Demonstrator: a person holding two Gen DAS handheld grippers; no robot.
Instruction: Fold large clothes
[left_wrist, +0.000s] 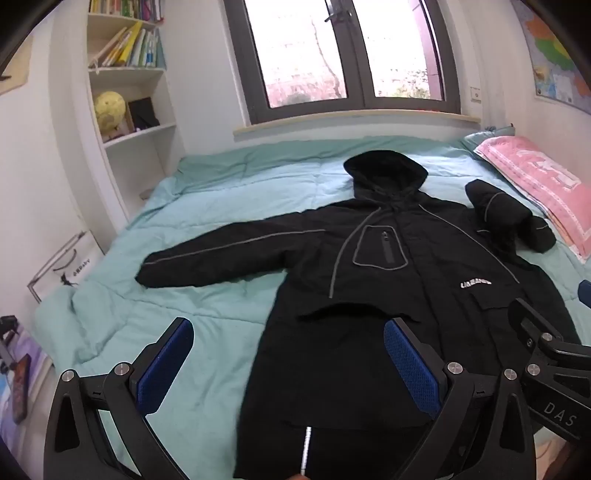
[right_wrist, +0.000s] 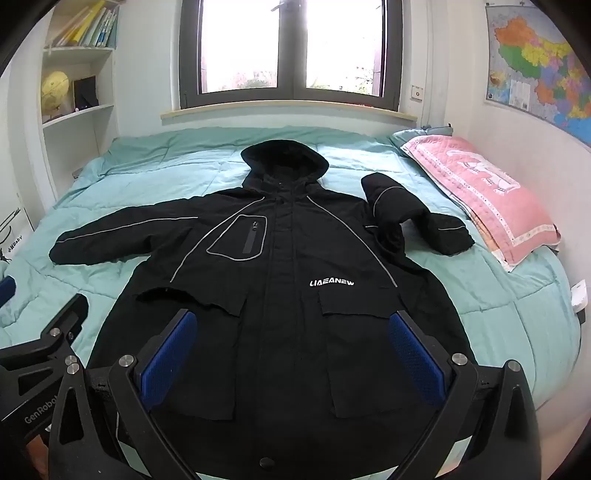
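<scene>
Black hooded coat (right_wrist: 288, 266) lies face-up, spread flat across teal-quilted bed (right_wrist: 498, 295), apparently ready for folding. Left gripper (left_wrist: 288, 363) and right gripper (right_wrist: 291, 354) hover above hem, jaws wide apart, empty. One sleeve (right_wrist: 413, 218) bunched near pink pillow (right_wrist: 487, 195).

You can read white "LIAEANEW" lettering on the black hooded jacket (right_wrist: 295, 295); "GenRobo", cut off, on the black left gripper (right_wrist: 40, 354); "DAS" on the black right gripper (left_wrist: 546, 354).
</scene>
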